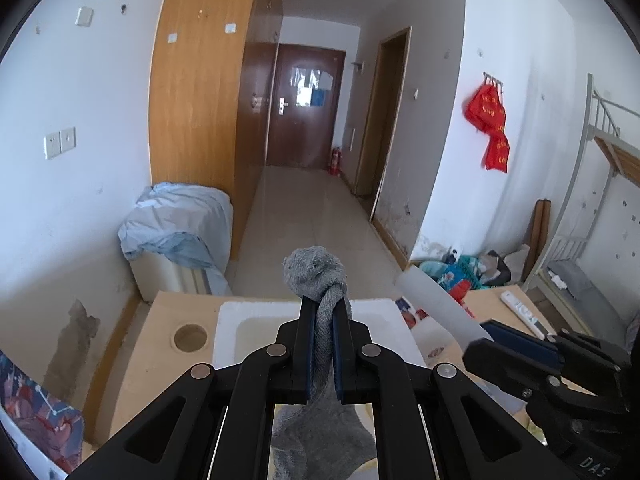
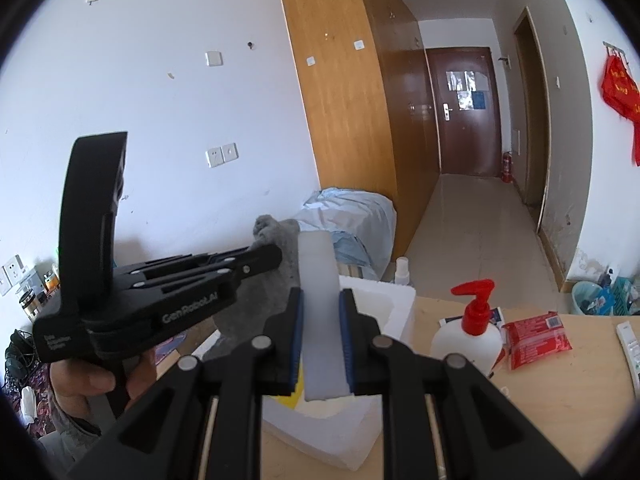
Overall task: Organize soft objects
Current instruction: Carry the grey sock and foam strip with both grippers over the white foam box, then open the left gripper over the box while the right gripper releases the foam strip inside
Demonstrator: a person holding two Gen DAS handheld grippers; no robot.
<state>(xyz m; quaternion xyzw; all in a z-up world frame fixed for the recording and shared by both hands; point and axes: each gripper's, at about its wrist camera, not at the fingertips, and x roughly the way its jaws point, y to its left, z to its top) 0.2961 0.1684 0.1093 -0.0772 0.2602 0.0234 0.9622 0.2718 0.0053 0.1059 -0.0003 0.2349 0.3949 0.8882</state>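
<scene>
My left gripper (image 1: 323, 344) pinches grey sock (image 1: 316, 276); my right gripper (image 2: 322, 344) clamps white foam strip (image 2: 320, 292), both above foam box (image 2: 394, 300).

Grey towel (image 1: 320, 300) pinched between left gripper (image 1: 323, 320) jaws.

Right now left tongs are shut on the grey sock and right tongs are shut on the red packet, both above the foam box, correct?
Not quite. The right tongs are shut on a white foam strip, as the right wrist view shows; the red packet lies on the table. The left tongs do hold the grey sock above the foam box.
</scene>
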